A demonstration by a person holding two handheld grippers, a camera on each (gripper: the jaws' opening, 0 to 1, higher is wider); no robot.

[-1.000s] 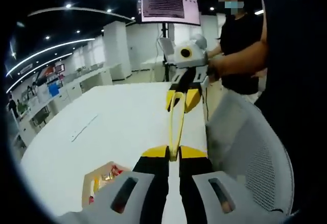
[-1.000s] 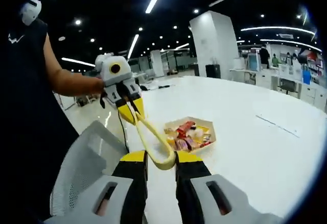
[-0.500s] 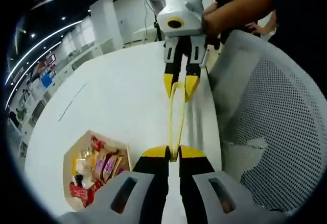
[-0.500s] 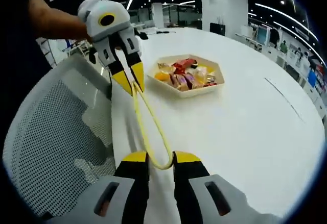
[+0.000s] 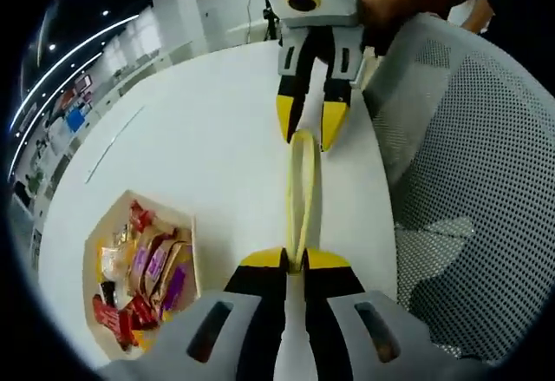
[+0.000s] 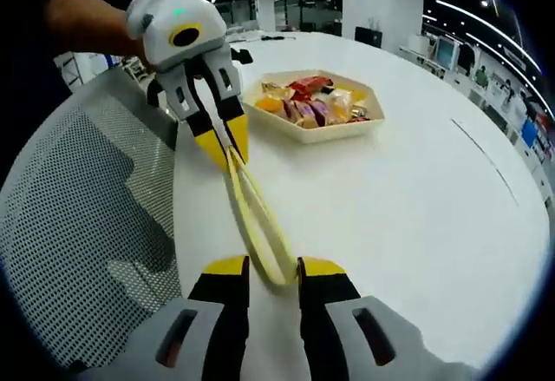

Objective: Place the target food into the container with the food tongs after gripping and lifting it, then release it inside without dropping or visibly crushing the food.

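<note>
Spanning both grippers, yellow tongs (image 5: 301,192) with arms nearly together, empty.

The table (image 6: 416,199) has a smooth white top with a soft sheen. The yellow tongs (image 5: 301,192) look like glossy plastic. The chair back (image 6: 78,225) is grey perforated mesh, matt. Shiny foil-like wrappers fill the pale, matt, card-like tray (image 6: 314,131).

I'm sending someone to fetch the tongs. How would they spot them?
On the white table, beside the mesh chair, the yellow tongs stretch between the two grippers. They are one thin looped strip, unlike the hexagonal tray of wrapped snacks farther in.
</note>
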